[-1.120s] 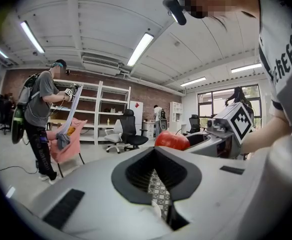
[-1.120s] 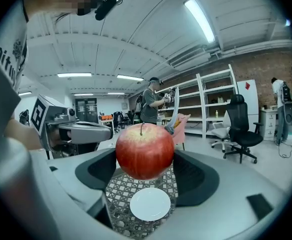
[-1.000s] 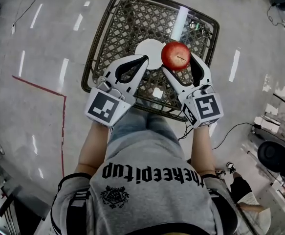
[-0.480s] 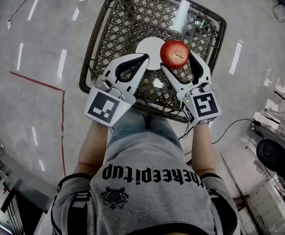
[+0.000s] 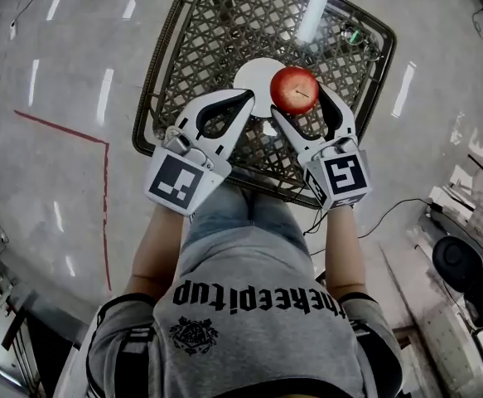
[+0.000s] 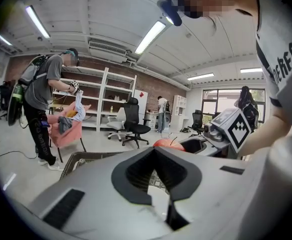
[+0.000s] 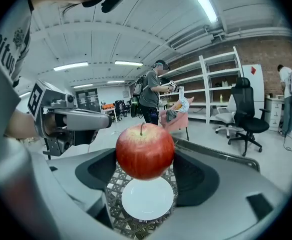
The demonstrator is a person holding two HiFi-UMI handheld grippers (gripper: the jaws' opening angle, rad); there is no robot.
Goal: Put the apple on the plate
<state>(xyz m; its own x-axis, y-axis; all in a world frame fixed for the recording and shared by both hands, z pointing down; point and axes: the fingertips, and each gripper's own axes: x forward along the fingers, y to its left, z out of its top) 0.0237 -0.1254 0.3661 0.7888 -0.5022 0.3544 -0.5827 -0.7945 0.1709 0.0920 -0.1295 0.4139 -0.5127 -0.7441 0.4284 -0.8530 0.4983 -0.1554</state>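
A red apple [image 5: 294, 89] [image 7: 144, 150] sits clamped between the jaws of my right gripper [image 5: 297, 98], held in the air above the woven table. Just below and behind it lies a small white plate [image 5: 253, 83] [image 7: 147, 198] on the lattice top; in the right gripper view the apple hangs right over the plate. My left gripper [image 5: 243, 99] [image 6: 158, 151] hovers to the left of the apple with its jaws together and nothing in them. The apple's top [image 6: 169, 143] peeks over the left gripper's body in the left gripper view.
The plate rests on a dark wicker-lattice table [image 5: 200, 31] with a raised rim. A white tube [image 5: 311, 15] lies on its far side. Around it is grey floor with a red tape line [image 5: 100, 152]. People, office chairs [image 6: 133, 124] and shelving stand in the room beyond.
Both grippers have edged a little forward over the table; the apple now overlaps the plate's right edge in the head view. The grip has not changed.
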